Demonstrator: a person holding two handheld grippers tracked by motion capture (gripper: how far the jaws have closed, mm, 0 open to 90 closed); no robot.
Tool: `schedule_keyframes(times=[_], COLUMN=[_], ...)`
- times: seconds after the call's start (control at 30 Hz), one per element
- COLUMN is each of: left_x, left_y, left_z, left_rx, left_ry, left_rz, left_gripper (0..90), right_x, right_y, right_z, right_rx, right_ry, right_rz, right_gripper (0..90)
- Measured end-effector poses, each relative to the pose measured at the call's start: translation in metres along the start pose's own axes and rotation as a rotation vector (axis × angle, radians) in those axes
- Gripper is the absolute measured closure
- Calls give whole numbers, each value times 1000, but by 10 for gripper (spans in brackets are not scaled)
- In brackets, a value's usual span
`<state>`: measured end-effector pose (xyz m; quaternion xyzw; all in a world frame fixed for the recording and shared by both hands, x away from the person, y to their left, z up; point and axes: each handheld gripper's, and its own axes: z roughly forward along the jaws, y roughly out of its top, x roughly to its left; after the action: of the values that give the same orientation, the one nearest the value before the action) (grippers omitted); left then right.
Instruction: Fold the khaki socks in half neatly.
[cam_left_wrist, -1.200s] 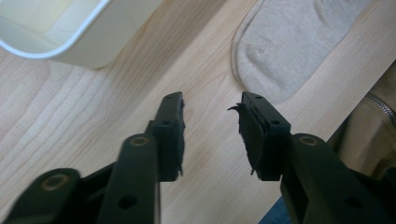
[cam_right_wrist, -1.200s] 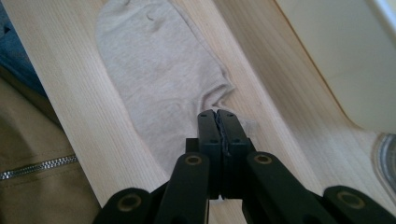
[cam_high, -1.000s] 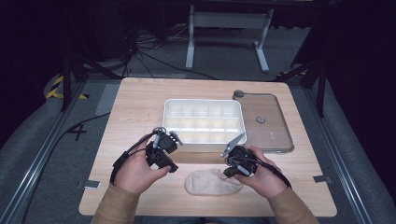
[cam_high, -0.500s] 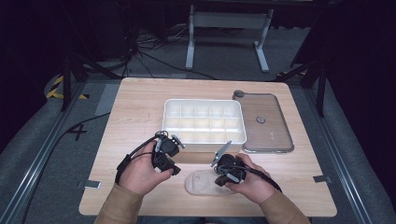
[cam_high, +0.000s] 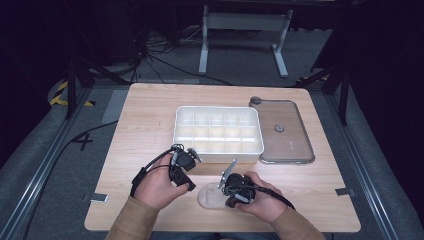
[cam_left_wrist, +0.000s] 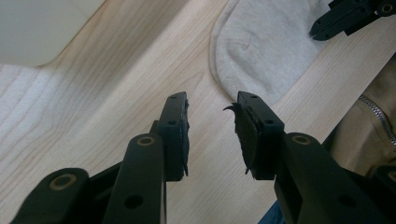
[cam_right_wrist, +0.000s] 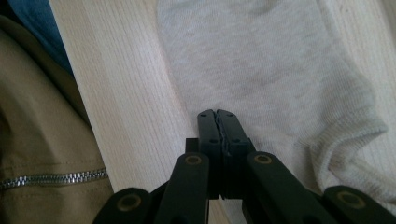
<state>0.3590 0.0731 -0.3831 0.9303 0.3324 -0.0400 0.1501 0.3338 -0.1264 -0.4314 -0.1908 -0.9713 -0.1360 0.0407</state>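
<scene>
High view, divided tray (cam_high: 218, 131) beyond sock (cam_high: 211, 195), lid (cam_high: 285, 131) beside

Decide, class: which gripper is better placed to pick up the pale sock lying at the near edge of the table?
Probably the left gripper: its jaws stand open, empty, aimed at the sock just ahead. The right gripper sits over the sock's edge, but its jaws are shut and would first have to open.
</scene>
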Motion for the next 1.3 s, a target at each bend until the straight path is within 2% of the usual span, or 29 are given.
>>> schedule_keyframes(times=[0.13, 0.2, 0.27, 0.43, 0.57, 0.73, 0.97, 1.13, 1.2, 1.3], left_x=[-2, -3, -3, -1, 0, 0, -3, -7, -10, -13], left_y=[1, 0, 0, 1, 3, 5, 7, 9, 10, 11], left_z=[7, 9, 12, 22, 36, 47, 58, 58, 59, 60], left_rx=[-9, -32, -47, -56, -48, -25, 2, 6, 12, 19], left_ry=[-15, -16, -35, -63, -90, -112, -104, -78, -59, -59], left_rz=[22, 21, 19, -7, -47, -56, -82, -81, -89, -97], left_gripper=[656, 667, 673, 666, 671, 676, 671, 678, 712, 805], right_x=[0, 0, 0, -1, -1, -2, -1, -2, -2, -1], right_y=[-1, -1, -1, -2, -2, -2, -2, -2, -2, -2], right_z=[0, 0, 0, 0, 0, 0, 0, 0, 0, 0], right_rx=[-1, -4, -8, -8, -8, -7, -9, -7, -5, -7], right_ry=[-8, -4, 5, 12, 12, 2, 11, 4, 3, 10], right_rz=[-11, -5, -4, -2, 2, -3, 6, -4, -4, 2], right_gripper=[900, 900, 900, 900, 900, 900, 900, 900, 900, 900])
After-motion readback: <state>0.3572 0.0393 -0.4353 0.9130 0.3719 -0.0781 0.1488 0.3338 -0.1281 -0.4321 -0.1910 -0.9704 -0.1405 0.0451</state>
